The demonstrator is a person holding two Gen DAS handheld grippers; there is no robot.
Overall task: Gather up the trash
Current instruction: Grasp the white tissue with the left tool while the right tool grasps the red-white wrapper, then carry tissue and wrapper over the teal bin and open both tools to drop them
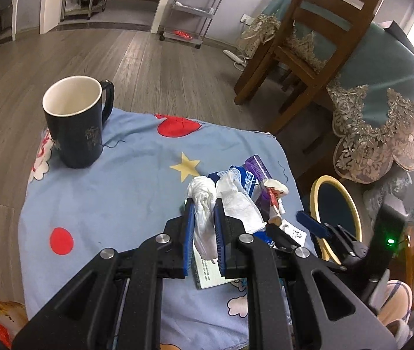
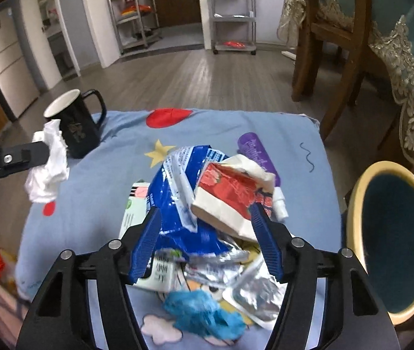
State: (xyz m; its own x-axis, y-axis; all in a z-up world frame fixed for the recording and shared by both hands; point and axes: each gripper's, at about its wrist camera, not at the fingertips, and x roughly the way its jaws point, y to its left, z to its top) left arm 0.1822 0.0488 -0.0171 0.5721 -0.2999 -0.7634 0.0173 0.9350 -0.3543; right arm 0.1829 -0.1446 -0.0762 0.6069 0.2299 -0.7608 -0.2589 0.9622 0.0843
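My left gripper (image 1: 204,204) is shut on a crumpled white tissue (image 1: 202,189), held above the blue patterned cloth (image 1: 119,192). In the right wrist view that tissue (image 2: 49,166) hangs from the left gripper (image 2: 42,150) beside the mug. My right gripper (image 2: 205,208) stands open over the trash pile. The pile holds a blue wrapper (image 2: 174,195), a red and cream packet (image 2: 230,192), a purple tube (image 2: 258,151), silver foil (image 2: 253,291) and a blue crumpled scrap (image 2: 201,312). The packet lies between the fingertips, close to the right one, and neither pad presses on it.
A dark mug (image 1: 75,122) with a white inside stands at the cloth's far left corner. A yellow-rimmed bin (image 2: 352,204) with a dark inside sits just off the cloth's right edge. A wooden chair (image 1: 309,58) and a lace-edged table stand beyond, on a wooden floor.
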